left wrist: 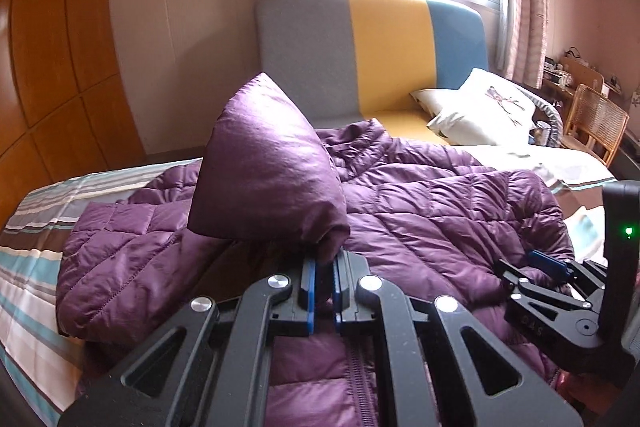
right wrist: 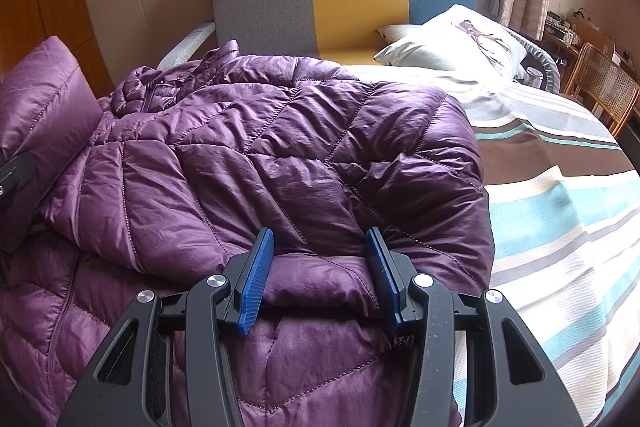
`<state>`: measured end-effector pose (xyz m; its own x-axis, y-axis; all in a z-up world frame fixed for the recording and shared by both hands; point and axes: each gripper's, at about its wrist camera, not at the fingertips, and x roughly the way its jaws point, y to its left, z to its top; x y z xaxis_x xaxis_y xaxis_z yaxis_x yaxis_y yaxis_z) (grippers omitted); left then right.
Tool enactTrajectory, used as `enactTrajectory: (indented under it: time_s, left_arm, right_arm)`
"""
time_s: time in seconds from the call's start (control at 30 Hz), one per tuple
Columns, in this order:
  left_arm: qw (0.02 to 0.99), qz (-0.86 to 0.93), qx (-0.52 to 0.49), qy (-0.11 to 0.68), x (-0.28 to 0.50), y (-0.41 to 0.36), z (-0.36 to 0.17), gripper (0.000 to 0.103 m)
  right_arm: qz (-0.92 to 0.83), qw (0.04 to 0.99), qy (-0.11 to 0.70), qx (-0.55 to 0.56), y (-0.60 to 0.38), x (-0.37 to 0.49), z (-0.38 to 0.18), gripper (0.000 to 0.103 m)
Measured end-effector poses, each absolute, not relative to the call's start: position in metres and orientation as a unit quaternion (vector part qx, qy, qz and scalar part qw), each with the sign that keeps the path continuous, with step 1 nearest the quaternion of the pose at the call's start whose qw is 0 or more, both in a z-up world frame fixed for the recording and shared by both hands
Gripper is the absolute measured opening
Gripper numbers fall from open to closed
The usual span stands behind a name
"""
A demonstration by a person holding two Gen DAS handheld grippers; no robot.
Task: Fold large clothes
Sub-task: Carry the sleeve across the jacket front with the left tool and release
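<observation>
The left gripper (left wrist: 325, 281) is clamped narrow on the cuff end of a purple sleeve (left wrist: 268, 163), which stands up in a puffed cone straight ahead of its blue pads, lifted clear of the rest of the purple down jacket (left wrist: 432, 211). The jacket's body spreads forward and to the right of this gripper across the striped bedsheet (left wrist: 36, 227), its long axis running away toward the grey, yellow and blue headboard (left wrist: 360, 59), the zipper (left wrist: 360, 383) just beneath the jaws. The right gripper (right wrist: 320, 267) sits off to the right, its jaws about half wide with a thick fold of the jacket's already-folded right side bulging between the pads; whether they press it I cannot tell. Judging by this, the next move carries the sleeve rightward, over the body toward the right gripper, so the left hand does the work. Faint embossed letters show on the right gripper's black arm, too blurred to read; no brand label is visible on the jacket.
</observation>
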<state>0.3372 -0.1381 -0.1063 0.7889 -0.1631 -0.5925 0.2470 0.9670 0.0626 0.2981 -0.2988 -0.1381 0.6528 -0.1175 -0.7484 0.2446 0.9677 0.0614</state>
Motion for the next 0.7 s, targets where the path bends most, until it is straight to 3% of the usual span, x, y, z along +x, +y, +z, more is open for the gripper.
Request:
enactTrajectory:
  time_s: [0.7]
  left_arm:
    - [0.911,-0.182,0.079,0.36,0.34,-0.17,-0.136,0.006]
  right_arm:
    - [-0.101,0.906,0.405,0.078,-0.299,0.298,-0.139,0.048]
